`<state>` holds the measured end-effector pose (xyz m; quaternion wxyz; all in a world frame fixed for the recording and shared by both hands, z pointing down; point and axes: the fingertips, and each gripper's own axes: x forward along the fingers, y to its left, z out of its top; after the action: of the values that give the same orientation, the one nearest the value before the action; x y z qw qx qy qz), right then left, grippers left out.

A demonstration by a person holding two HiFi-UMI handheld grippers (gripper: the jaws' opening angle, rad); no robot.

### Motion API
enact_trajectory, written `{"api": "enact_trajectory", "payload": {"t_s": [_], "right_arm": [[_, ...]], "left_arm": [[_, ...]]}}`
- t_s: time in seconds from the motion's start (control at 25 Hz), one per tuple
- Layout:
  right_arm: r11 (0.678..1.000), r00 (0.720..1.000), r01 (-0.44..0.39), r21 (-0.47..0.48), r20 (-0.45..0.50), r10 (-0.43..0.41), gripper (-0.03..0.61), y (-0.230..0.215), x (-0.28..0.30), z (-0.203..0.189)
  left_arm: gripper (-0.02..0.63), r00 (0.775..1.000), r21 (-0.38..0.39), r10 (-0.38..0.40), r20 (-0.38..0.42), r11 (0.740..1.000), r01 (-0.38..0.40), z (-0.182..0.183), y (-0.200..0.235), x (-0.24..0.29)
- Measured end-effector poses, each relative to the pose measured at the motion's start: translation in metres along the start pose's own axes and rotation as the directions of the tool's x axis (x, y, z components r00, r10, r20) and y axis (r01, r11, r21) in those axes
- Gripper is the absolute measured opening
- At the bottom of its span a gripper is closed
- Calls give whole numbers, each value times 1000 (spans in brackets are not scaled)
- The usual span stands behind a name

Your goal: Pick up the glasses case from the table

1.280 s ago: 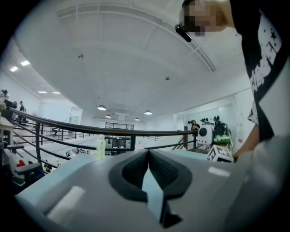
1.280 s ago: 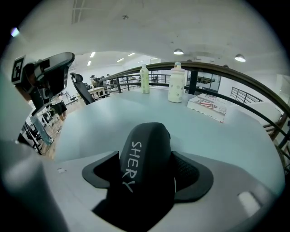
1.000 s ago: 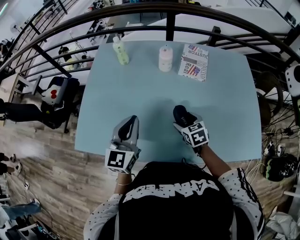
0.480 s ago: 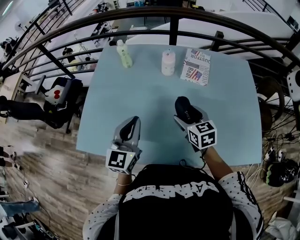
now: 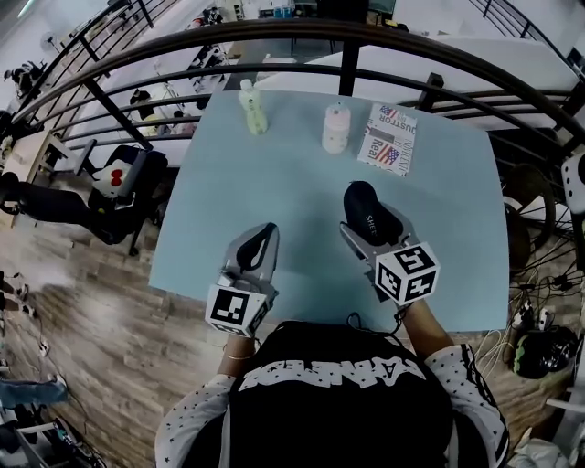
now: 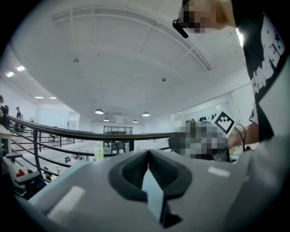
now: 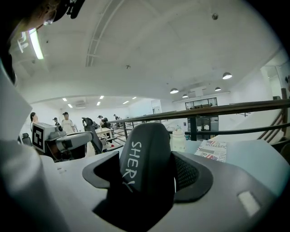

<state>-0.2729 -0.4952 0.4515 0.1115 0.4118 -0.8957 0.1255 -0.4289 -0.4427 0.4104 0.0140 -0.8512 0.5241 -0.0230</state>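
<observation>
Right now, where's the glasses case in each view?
Head view: glasses case right of centre, held by the right gripper.
Left gripper view: not discernible.
Right gripper view: dead centre, between the tongs.
Shared landmark: the black railing, in all three.

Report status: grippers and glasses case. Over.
Left gripper shut, empty. Right gripper shut on case. Green bottle, white bottle, magazine at far edge, nothing in the way.

Open-plan lab mezzanine, black railing (image 5: 348, 64), desks (image 7: 103, 132) below
</observation>
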Motion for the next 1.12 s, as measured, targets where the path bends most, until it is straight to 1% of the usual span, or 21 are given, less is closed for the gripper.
{"api": "enact_trajectory", "payload": {"t_s": [0.2,0.52,0.88,1.12], "right_arm": [[1000,999,-14,-24,48,15,371,10,-10,19],[1000,992,-29,-8,121,30,371,14,-21,41],[999,988,-46,6,149,45,371,14,-26,48],[999,989,-48,6,139,46,371,12,-26,43]], "left_arm": [[0,1000,1,-13,6,1000,13,3,-3,0],[0,1000,-7,-16,-3,1000,16,5,-5,0],[0,1000,8,-15,2,1000,15,6,-8,0],[0,1000,8,-14,3,1000,14,5,-10,1]]}}
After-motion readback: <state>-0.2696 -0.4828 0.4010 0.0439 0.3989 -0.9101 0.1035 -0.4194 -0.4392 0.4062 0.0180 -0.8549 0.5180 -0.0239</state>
